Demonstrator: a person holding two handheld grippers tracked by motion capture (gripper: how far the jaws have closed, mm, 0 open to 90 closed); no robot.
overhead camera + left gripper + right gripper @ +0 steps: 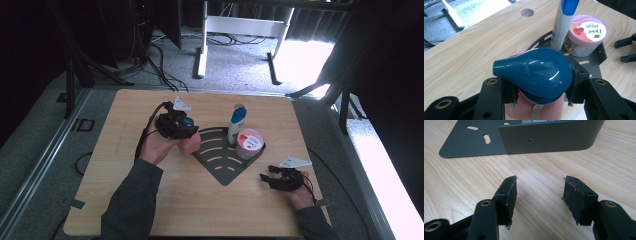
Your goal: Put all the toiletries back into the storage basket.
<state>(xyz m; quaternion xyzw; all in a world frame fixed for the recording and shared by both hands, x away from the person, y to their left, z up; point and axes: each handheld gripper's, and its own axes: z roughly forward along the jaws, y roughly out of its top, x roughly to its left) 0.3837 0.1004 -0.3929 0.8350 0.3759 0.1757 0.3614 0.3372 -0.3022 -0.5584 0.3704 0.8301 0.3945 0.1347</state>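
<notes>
L gripper [536,100] clamped on pink bottle w/ blue cap [534,71] by rack [599,53]; R gripper [539,200] spread, empty, over table [454,185].

This looks like a lab or test room set up for recording, not a home. A bare light-wood surface [150,200] stands on grey carpet [235,60], with loose black cables [160,65] trailing across the floor at the upper left of the high view. Dark curtains [30,50] close off the left and right edges, and the white metal legs of a frame [202,55] stand at the upper centre.
</notes>
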